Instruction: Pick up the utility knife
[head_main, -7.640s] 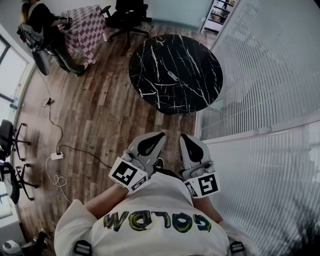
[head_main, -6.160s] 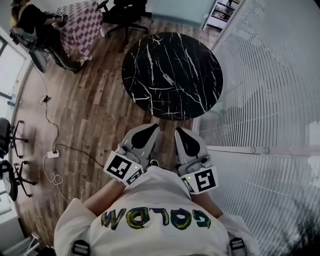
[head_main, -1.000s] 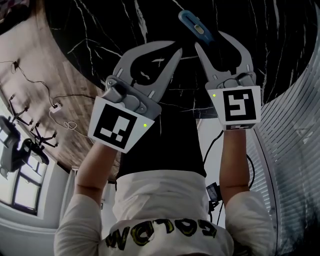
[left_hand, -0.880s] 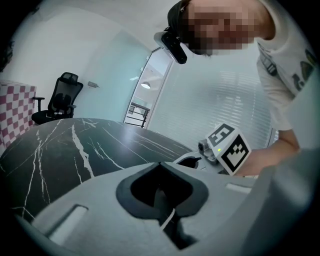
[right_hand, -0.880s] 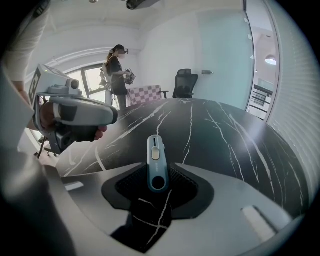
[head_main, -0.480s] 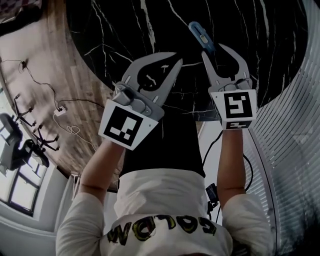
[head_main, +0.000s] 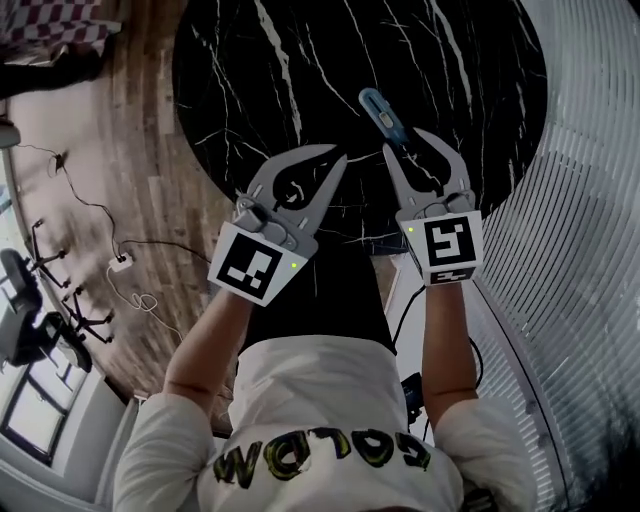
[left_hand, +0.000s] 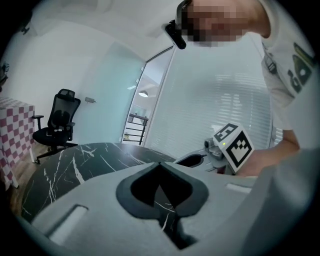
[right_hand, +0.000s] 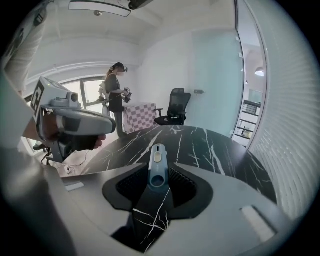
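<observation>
The utility knife (head_main: 383, 116) is a slim blue-grey handle with a pale slider. My right gripper (head_main: 409, 144) is shut on its near end, and the rest sticks out past the fingertips, above the black marble table (head_main: 300, 60). In the right gripper view the knife (right_hand: 157, 165) stands pinched between the pads of the right gripper (right_hand: 158, 183), pointing away over the table (right_hand: 215, 147). My left gripper (head_main: 334, 160) hovers beside it to the left, shut on nothing. In its own view the left gripper (left_hand: 159, 163) has its tips meeting over the table (left_hand: 75, 160).
Wooden floor with a power strip and cables (head_main: 120, 265) lies to the left. A wall of blinds (head_main: 590, 200) runs along the right. Beyond the table stand an office chair (right_hand: 175, 112), a chequered table (right_hand: 137, 117) and another person (right_hand: 115, 97).
The right jaws closed on the knife's near end. Both grippers then rose off the table, the knife going up with the right one.
</observation>
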